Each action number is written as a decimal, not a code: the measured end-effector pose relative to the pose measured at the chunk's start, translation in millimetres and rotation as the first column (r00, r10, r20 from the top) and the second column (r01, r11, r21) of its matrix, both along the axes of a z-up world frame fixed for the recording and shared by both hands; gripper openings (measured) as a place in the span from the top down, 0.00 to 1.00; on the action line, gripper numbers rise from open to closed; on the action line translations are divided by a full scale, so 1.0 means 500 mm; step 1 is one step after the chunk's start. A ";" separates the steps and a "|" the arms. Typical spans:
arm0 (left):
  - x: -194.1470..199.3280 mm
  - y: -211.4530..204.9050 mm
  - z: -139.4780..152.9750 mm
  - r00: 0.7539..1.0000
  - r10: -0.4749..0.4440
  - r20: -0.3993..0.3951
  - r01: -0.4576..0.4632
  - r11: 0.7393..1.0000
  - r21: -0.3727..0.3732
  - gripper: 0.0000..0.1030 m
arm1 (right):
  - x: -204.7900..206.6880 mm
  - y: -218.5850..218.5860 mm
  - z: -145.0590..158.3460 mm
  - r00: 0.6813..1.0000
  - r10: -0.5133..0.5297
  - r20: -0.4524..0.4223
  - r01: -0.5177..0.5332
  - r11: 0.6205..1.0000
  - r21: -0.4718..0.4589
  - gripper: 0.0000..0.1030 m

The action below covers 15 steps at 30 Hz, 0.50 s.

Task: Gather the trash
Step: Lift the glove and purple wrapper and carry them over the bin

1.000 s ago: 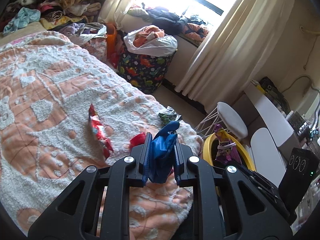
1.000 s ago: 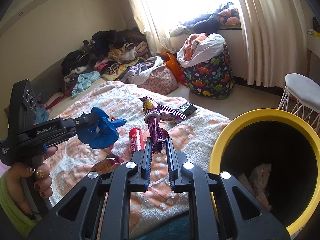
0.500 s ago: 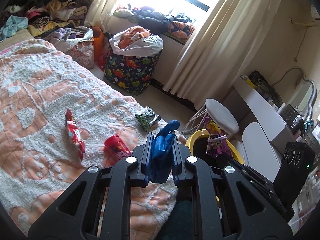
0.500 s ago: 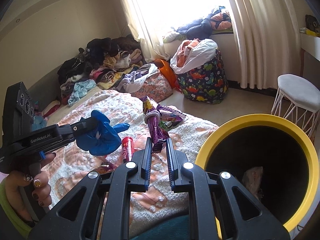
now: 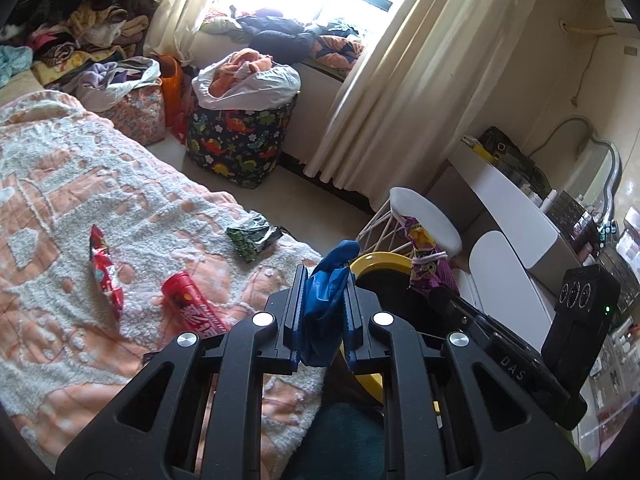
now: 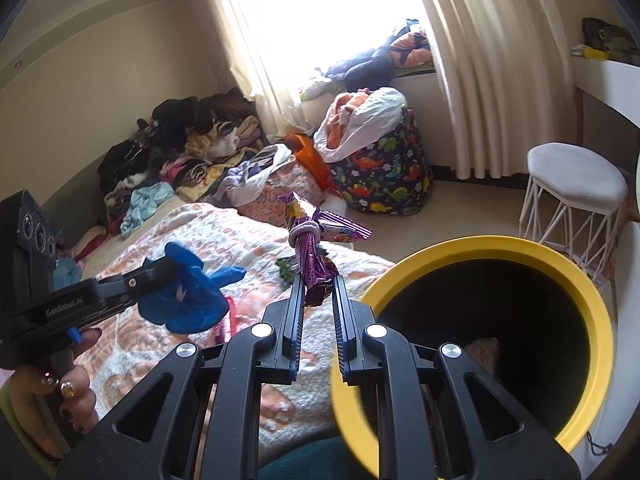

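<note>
- The left gripper [image 5: 323, 280] is clamping its fingers on a blue glove [image 5: 326, 300], holding it above the bed [image 5: 80, 200] edge, near the yellow bin [image 6: 560, 264].
- The right gripper [image 6: 316, 284] is pinching a purple wrapper [image 6: 310, 248] just beside the bin's rim.
- A red can [image 5: 192, 306], a red wrapper [image 5: 104, 272] and a green wrapper [image 5: 252, 236] are lying on the bed.

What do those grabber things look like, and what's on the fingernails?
Both the left gripper and the right gripper are black, with cut-out arms, silver round bolts and ribbed blue-edged jaws. White lettering runs along their sides. The hand has dark painted nails with sparkly gems, beside a green sleeve.
</note>
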State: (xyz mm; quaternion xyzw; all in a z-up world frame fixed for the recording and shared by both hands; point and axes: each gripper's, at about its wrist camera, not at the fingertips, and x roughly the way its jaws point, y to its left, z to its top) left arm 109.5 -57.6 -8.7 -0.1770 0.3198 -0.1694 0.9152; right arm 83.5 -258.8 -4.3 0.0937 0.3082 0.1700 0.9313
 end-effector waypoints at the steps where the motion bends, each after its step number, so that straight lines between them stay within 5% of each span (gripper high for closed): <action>1: 0.001 -0.008 0.001 1.000 -0.008 0.001 0.008 1.000 0.002 0.90 | -0.001 -0.006 0.001 1.000 -0.009 0.001 0.009 1.000 0.003 0.87; 15: 0.006 -0.089 0.005 0.995 -0.100 0.013 0.100 0.994 0.032 0.90 | 0.013 -0.108 0.001 0.993 -0.121 -0.010 0.121 0.992 0.047 0.87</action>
